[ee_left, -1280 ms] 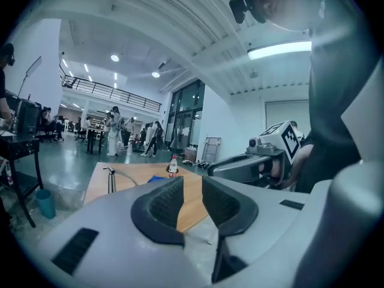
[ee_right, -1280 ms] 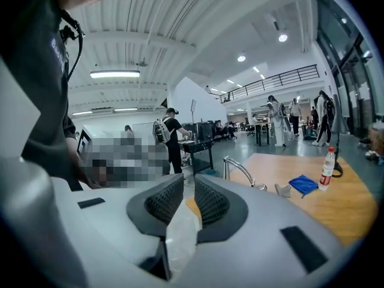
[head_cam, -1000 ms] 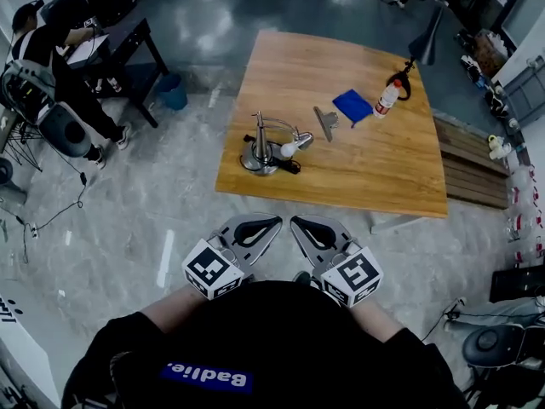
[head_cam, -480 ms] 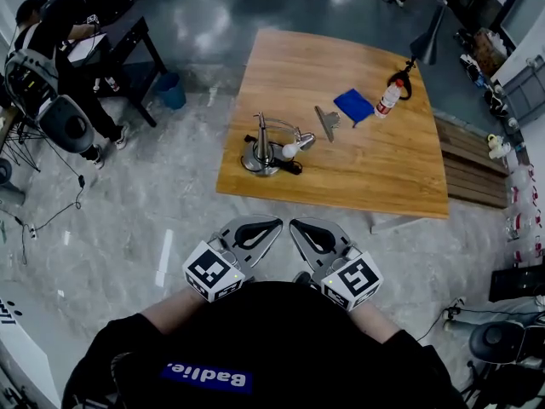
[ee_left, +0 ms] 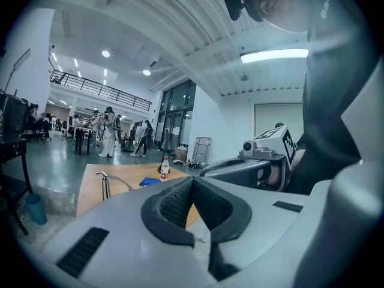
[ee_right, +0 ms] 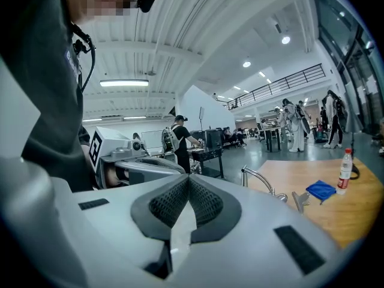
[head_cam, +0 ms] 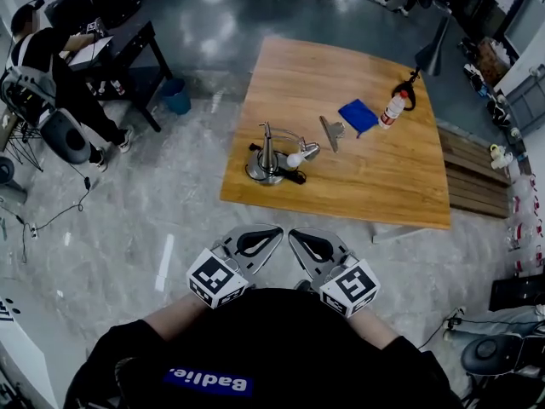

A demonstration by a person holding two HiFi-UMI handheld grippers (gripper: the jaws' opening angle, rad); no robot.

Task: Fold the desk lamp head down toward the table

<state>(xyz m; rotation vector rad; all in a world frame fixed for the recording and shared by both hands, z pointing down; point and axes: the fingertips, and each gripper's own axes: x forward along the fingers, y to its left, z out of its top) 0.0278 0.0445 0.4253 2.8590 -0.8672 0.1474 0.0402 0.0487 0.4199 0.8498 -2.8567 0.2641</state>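
wooden table (head_cam: 383, 177) is holding the desk lamp (head_cam: 267, 147) near its left edge, head (head_cam: 298, 155) hanging low. the left gripper (head_cam: 274, 231) and right gripper (head_cam: 295, 235) (both closed tight, empty) are hovering well apart from it; this is fitting before folding or after.

— What stands ahead of the tongs?
— A wooden table (head_cam: 375, 177) on the grey floor (head_cam: 145, 220), well beyond the tips of the left gripper (head_cam: 278, 229) and the right gripper (head_cam: 292, 233).
— And on it?
— Nearest the tongs, by the near left edge, the desk lamp (head_cam: 269, 162) on its round base. Farther out lies a metal clip (head_cam: 330, 131), then a blue cloth (head_cam: 358, 115). Farthest, toward the right, a capped bottle (head_cam: 392, 109) stands upright, a black looped thing (head_cam: 408, 93) just behind it.
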